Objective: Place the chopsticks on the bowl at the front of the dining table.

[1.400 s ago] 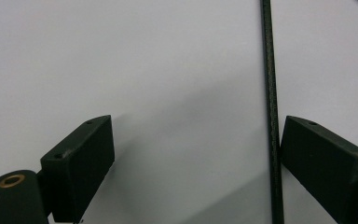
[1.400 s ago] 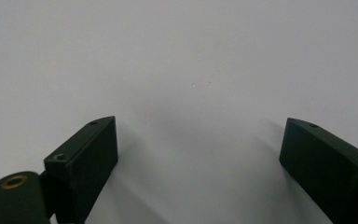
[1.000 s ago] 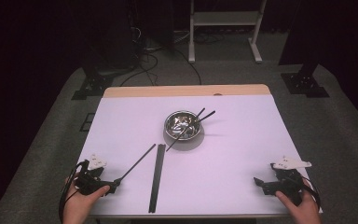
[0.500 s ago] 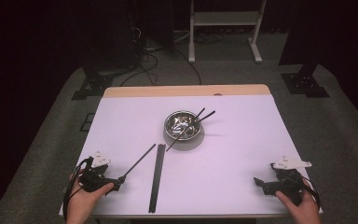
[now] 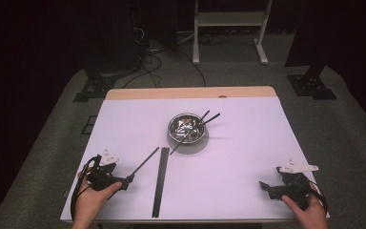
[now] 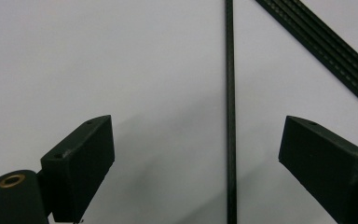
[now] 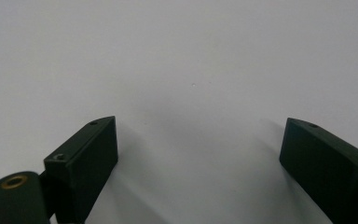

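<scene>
While chopsticks [image 5: 160, 181] lie beside, bowl [image 5: 187, 128] stands apart.

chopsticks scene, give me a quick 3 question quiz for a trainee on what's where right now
1. True or false: the left gripper has its jaws shut on the single chopstick.
2. Multiple choice: where do two of the chopsticks rest? A) in the metal bowl B) under the right gripper C) off the table
3. Fill in: the bundle of chopsticks lies flat on the table just to the ____ of the single chopstick, in the high view.

Key
1. False: the jaws stand wide apart, with the chopstick running between them.
2. A: their ends stick out over the bowl's rim.
3. right
</scene>
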`<action>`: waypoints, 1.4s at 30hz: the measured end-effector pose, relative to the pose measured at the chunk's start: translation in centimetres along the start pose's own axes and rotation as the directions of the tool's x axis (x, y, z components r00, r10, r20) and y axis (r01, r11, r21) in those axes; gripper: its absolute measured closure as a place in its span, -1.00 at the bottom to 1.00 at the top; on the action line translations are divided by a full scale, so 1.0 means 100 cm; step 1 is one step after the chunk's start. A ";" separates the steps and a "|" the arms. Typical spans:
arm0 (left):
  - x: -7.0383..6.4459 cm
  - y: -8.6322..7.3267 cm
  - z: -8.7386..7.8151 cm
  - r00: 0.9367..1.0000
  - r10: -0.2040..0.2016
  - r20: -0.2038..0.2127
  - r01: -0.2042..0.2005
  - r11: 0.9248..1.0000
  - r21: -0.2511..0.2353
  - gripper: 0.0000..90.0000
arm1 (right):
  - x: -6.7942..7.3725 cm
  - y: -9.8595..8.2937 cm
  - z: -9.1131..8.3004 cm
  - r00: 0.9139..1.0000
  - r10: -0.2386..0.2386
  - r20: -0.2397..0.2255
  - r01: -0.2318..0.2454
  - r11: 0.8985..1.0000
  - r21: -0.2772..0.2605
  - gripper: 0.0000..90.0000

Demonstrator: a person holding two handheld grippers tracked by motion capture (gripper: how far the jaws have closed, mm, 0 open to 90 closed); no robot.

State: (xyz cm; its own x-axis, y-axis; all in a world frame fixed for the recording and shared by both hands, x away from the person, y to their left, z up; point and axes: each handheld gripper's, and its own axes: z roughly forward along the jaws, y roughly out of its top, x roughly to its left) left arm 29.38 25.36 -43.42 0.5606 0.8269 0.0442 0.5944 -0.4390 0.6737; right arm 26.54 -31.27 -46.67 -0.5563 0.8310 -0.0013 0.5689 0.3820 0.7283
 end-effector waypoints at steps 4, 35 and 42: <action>-0.002 0.007 0.005 1.000 0.011 0.006 -0.011 1.000 -0.001 -0.79 | 0.000 0.000 0.000 1.000 0.000 0.000 0.000 1.000 0.000 -0.78; -0.003 0.024 0.050 0.999 0.003 0.035 -0.004 1.000 0.031 -0.95 | 0.000 0.000 0.000 1.000 -0.004 0.000 0.004 1.000 -0.002 -0.78; -0.005 0.025 0.048 0.999 0.016 0.046 -0.018 0.999 0.032 -0.85 | 0.000 0.000 0.000 1.000 -0.003 0.001 0.003 1.000 -0.001 -0.78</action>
State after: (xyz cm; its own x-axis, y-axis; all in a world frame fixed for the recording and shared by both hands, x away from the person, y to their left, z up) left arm 33.40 22.18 -45.27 0.5958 0.8029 0.0214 0.6027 -0.4646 0.6487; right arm 26.53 -31.28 -46.68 -0.5578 0.8299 -0.0043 0.5661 0.3843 0.7293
